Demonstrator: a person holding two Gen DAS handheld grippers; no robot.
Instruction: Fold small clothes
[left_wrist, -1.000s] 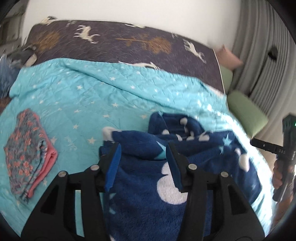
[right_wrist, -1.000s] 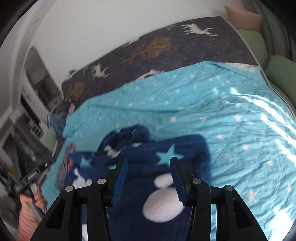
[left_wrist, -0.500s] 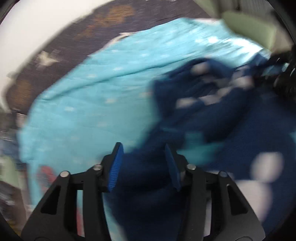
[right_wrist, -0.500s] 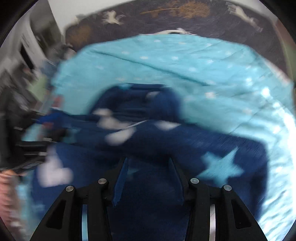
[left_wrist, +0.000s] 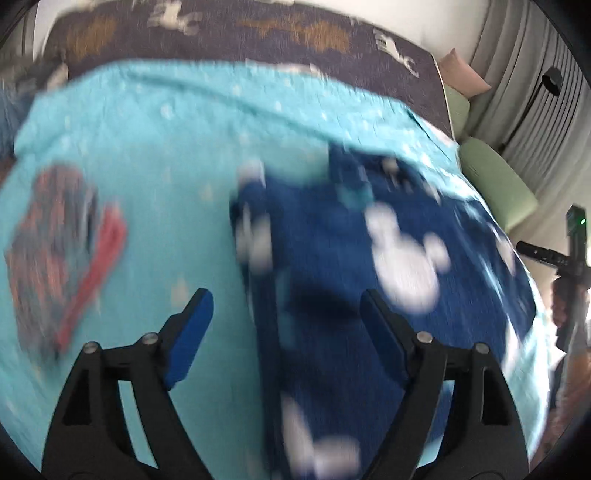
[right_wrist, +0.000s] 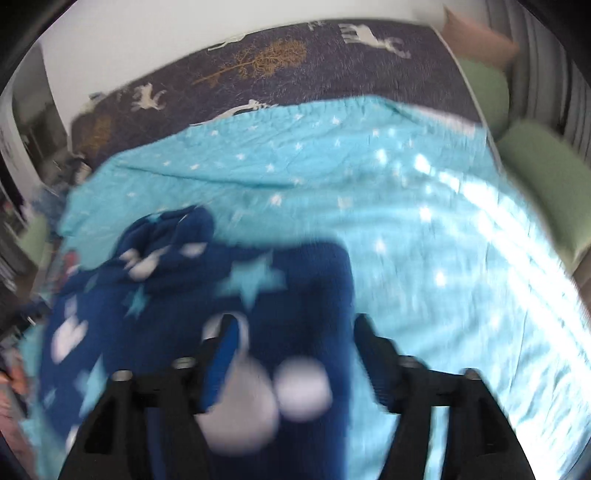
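Left wrist view shows the left gripper (left_wrist: 284, 317) with jaws opening over the navy fleece garment (left_wrist: 351, 280) lying just ahead on the bed (left_wrist: 166, 155), the right gripper (right_wrist: 291, 343) likewise opening above it, so the fold looks just released and regripping an edge comes next.

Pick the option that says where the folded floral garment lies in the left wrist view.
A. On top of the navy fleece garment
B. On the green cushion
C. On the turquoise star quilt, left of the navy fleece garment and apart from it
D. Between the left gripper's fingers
C: the folded floral garment rests on the turquoise star quilt, with bare quilt separating it from the navy fleece garment to its right.
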